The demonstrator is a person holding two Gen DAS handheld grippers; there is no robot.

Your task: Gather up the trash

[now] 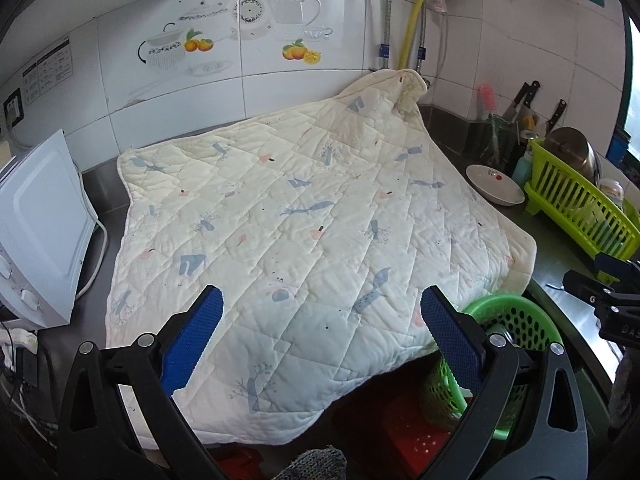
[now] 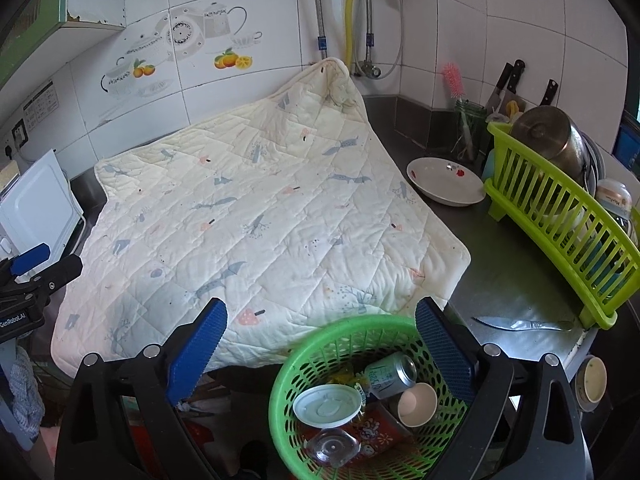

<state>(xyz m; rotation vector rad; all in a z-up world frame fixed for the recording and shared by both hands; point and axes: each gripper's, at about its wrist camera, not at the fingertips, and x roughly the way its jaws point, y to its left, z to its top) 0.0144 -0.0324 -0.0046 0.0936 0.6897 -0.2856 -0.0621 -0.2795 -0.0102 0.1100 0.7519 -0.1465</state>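
Apparently most of the trash is already in the green basket [image 2: 344, 344] at the bottom centre of the right wrist view: a can [image 2: 390, 374], a paper cup [image 2: 416, 404], a round lid [image 2: 326, 406] and a clear container [image 2: 332, 446]. Both the left hand-held gripper [image 1: 322, 308] and the right hand-held gripper [image 2: 320, 320] are spread and empty. The quilted mat [image 2: 256, 216] covering the table [image 2: 516, 280] looks bare, though small scraps could hide among its print. A careless reach might snag the mat, or knock the knife [image 2: 520, 324] at lower right.
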